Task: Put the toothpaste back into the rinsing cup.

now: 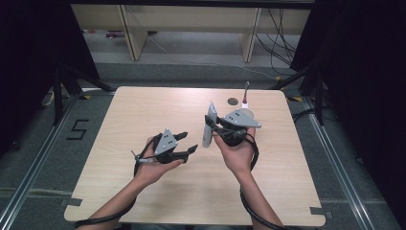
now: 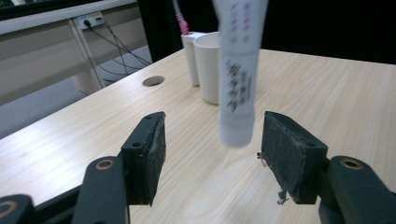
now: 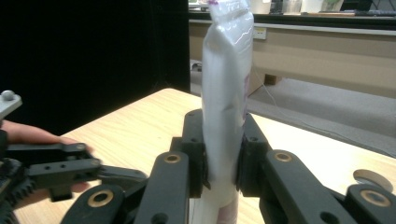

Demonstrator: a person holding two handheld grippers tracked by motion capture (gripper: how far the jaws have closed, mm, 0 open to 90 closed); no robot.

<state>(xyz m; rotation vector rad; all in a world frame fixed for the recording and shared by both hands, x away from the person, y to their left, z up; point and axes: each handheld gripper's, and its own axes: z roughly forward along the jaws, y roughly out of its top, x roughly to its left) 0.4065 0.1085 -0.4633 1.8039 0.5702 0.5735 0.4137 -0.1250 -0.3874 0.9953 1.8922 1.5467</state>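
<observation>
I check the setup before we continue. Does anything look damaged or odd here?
The pad on one jaw of the left gripper is frayed: loose bits hang from its lower edge. Otherwise nothing odd; the right gripper holds the white tube upright.

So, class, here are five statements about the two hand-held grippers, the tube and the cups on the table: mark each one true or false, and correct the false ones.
1. The right hand-held gripper is shut on the white tube. True.
2. The left hand-held gripper is clamped on the tube. False: its jaws stand open, and the tube's capped end hangs between them without touching.
3. The tube lies flat on the table. False: it is held roughly upright above the table.
4. Two white cups stand side by side near a round hole in the tabletop. True.
5. Something with a pink end sticks out of the farther cup. True.
</observation>
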